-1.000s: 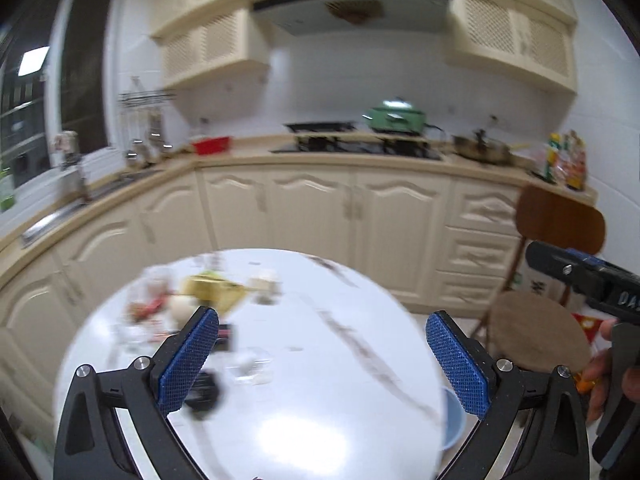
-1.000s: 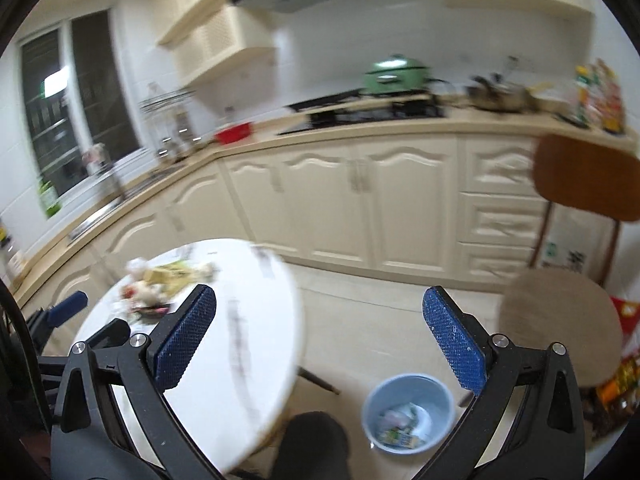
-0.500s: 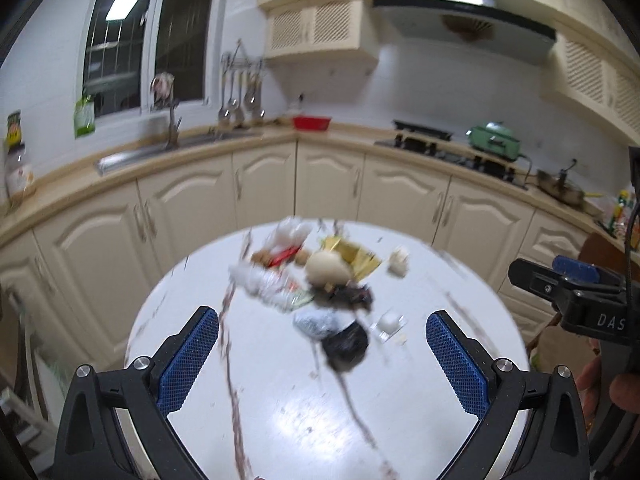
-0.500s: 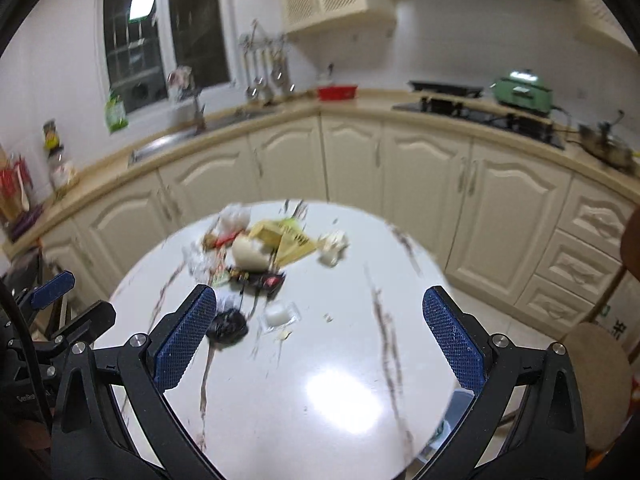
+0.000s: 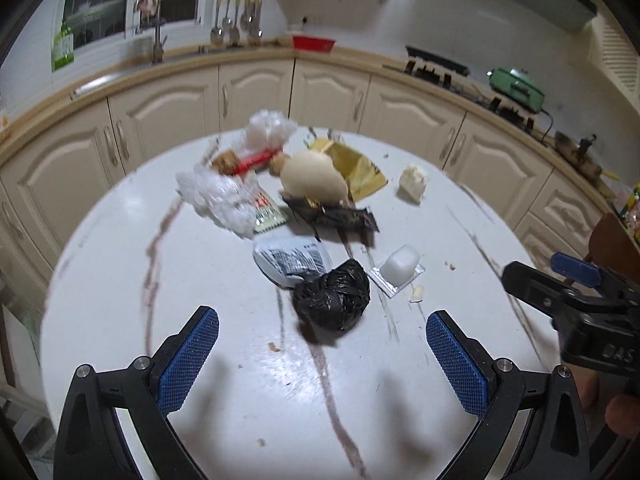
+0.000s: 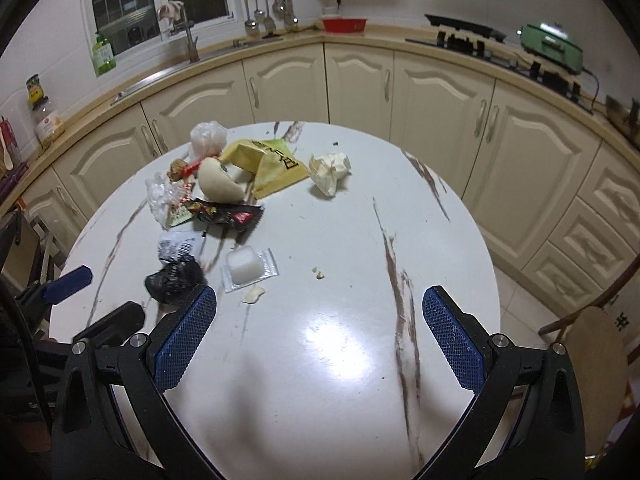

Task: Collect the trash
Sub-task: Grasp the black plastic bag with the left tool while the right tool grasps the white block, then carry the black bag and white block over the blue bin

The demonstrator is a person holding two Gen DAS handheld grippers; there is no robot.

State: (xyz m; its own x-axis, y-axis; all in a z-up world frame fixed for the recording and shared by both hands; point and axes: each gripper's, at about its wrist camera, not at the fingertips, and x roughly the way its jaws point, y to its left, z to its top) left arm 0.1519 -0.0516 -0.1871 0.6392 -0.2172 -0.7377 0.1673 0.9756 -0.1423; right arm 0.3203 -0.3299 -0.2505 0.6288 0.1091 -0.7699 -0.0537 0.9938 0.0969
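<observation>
A pile of trash lies on the round white marble table (image 5: 120,280) (image 6: 400,240): a crumpled black bag (image 5: 332,300) (image 6: 174,280), a clear blister pack (image 5: 398,270) (image 6: 248,266), a dark snack wrapper (image 5: 336,216) (image 6: 228,214), a yellow packet (image 5: 356,168) (image 6: 268,164), a crumpled tissue (image 5: 412,182) (image 6: 330,170), a printed white wrapper (image 5: 294,260) and clear plastic bags (image 5: 220,196). My left gripper (image 5: 324,364) is open and empty, just short of the black bag. My right gripper (image 6: 320,336) is open and empty over bare table, right of the pile.
Cream kitchen cabinets and a counter curve behind the table. A sink with a tap (image 6: 190,40), a red bowl (image 6: 344,24) and a green pot (image 6: 554,40) stand on the counter. A wooden chair (image 6: 592,344) stands at the right of the table.
Both grippers have swung left from the floor and chair side and come down closer over the table; the trash pile now sits nearer and larger. Both stay open.
</observation>
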